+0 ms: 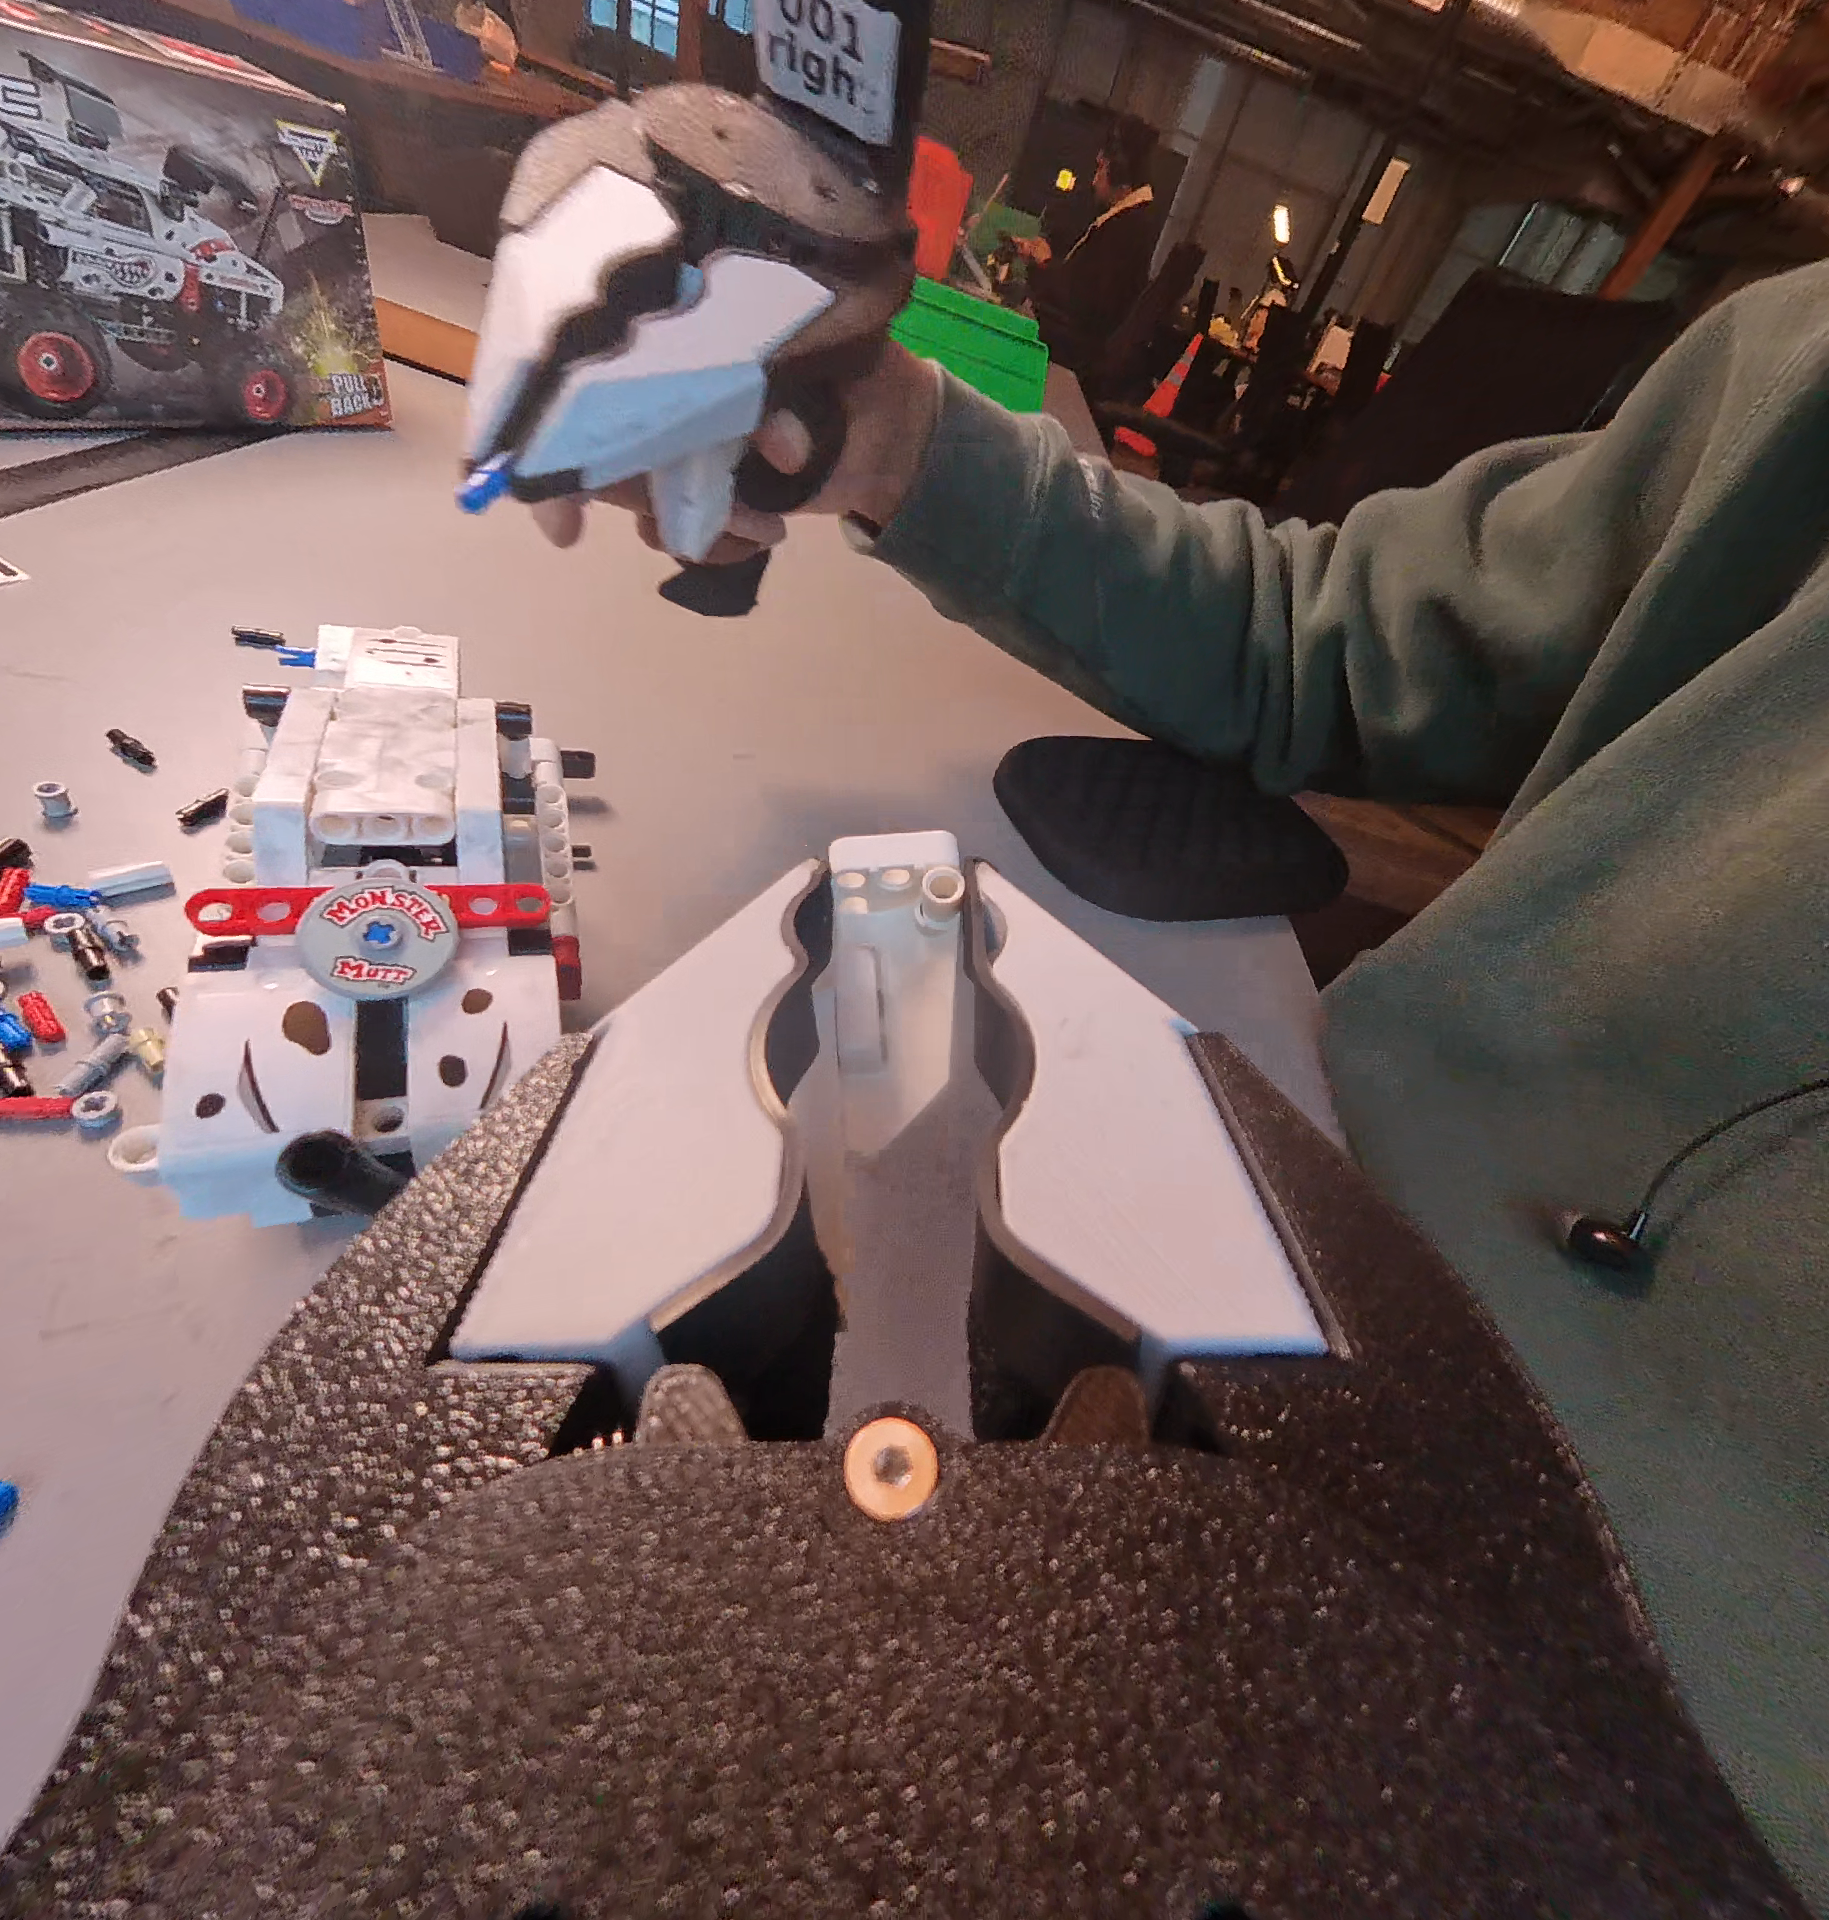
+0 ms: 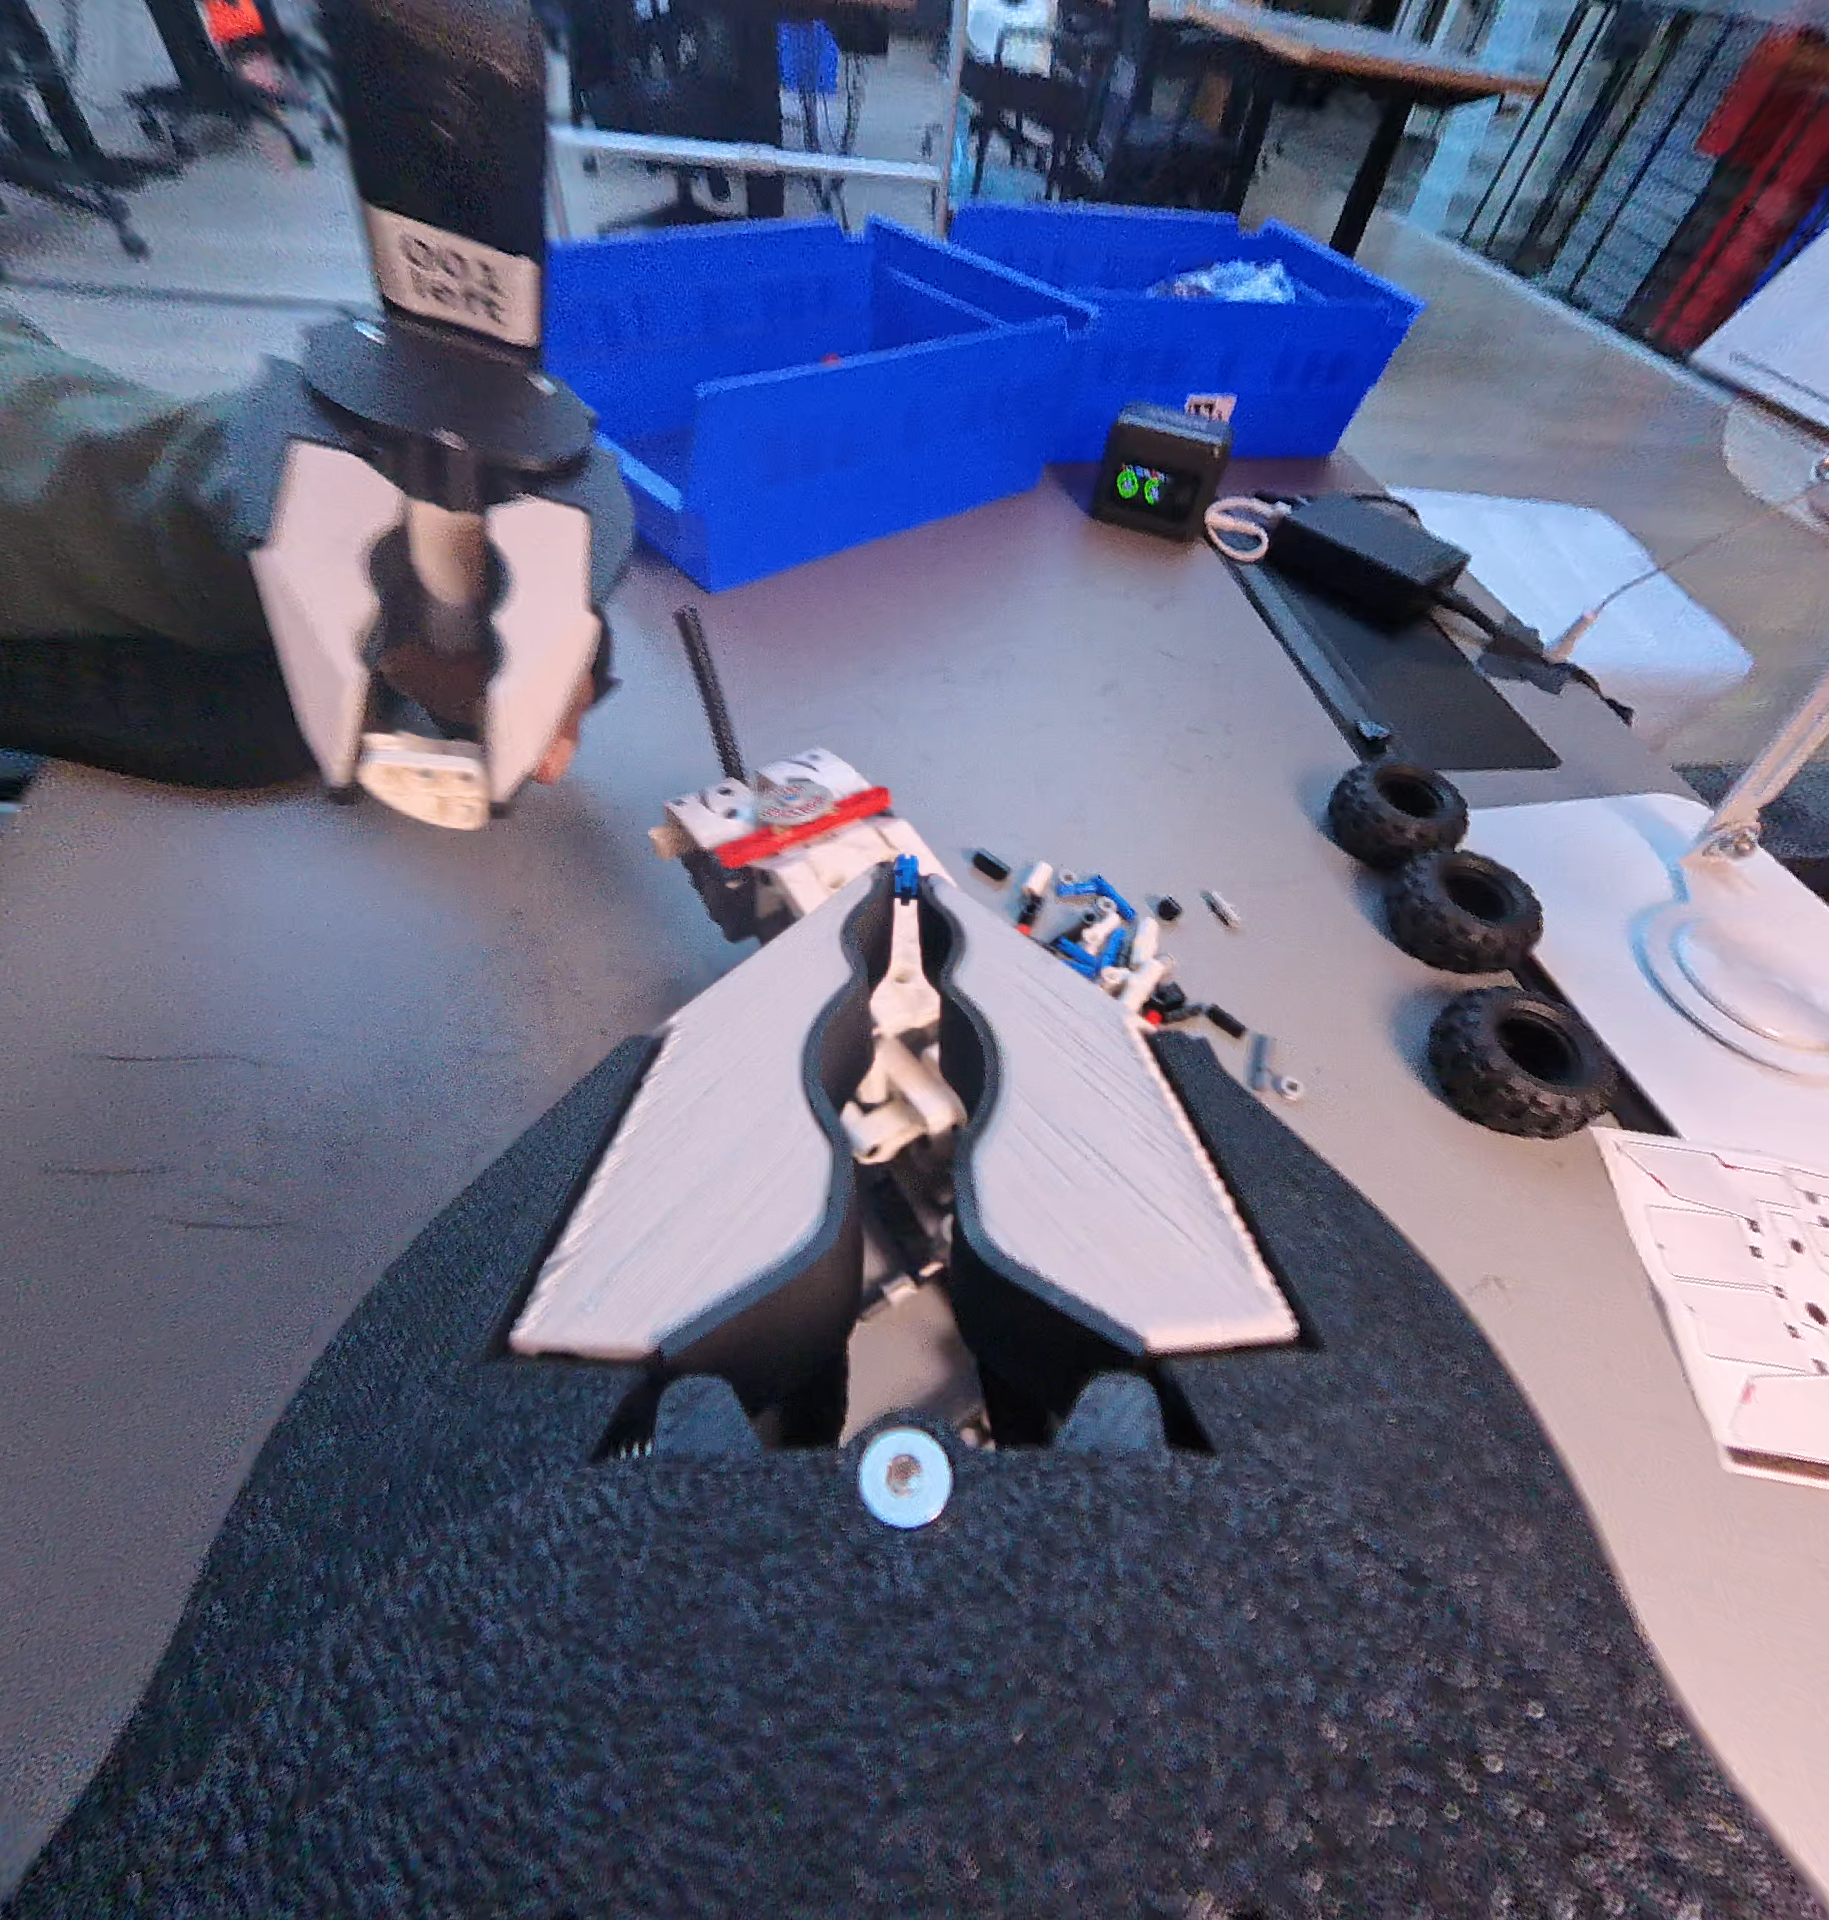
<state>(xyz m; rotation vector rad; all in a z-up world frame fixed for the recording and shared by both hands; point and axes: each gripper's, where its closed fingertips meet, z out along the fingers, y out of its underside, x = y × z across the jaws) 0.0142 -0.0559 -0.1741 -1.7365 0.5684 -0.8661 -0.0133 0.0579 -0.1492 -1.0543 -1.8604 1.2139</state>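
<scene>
- The left tongs [image 1: 894,883] have matt pale-grey plastic fingers [image 1: 681,1122] with fine printed ridges; the body at the bottom of the frame is rough, pebbled black plastic with a shiny metal screw [image 1: 890,1469].
- The right tongs [image 2: 905,883] have the same ridged grey fingers [image 2: 1086,1132] and grainy black shell.
- White piece [image 1: 889,977] between the left fingers: smooth, slightly glossy plastic.
- Blue pin [image 2: 904,875] at the right fingertips: glossy plastic.
- Truck [image 1: 380,935], centre left: smooth white, red and black plastic.
- Desk [image 1: 110,1351]: smooth matt grey.
- Sleeve [image 1: 1357,582], upper right: soft green fleece cloth.
- Tyres [image 2: 1461,909], right: knobbly matt black rubber.
- Bins [image 2: 889,416], top: matt blue plastic.
- Box [image 1: 151,239], upper left: glossy printed cardboard.
</scene>
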